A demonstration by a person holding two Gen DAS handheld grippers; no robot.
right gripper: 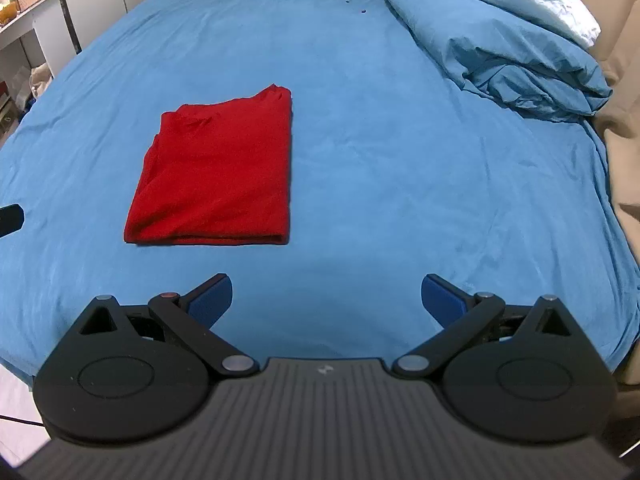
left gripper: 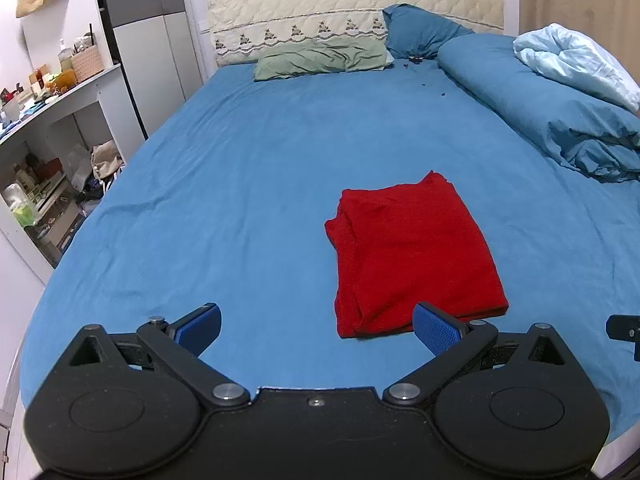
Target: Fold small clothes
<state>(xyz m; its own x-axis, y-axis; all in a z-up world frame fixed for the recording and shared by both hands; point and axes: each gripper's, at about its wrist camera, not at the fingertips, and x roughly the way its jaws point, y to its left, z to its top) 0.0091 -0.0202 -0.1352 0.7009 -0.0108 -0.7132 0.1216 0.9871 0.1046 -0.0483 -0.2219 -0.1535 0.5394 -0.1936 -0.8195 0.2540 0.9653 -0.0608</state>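
Presently both tongs empty. Left tongs [left gripper: 316, 330] spread wide, low centre of the left view; right tongs [right gripper: 326, 300] likewise splayed, low centre of the right view. Neither touches cloth. Red knitted garment, folded into a rough rectangle [left gripper: 412, 256], lies flat on the blue-sheeted bed [left gripper: 248, 168], right of centre in the left view, left of centre in the right view [right gripper: 216, 176]. Looks soft, light, limp; layers likely to slide apart. Best pinched at a near corner through all layers. Judged nearly finished. Rumpled blue duvet [right gripper: 512, 52] upper right, well apart.
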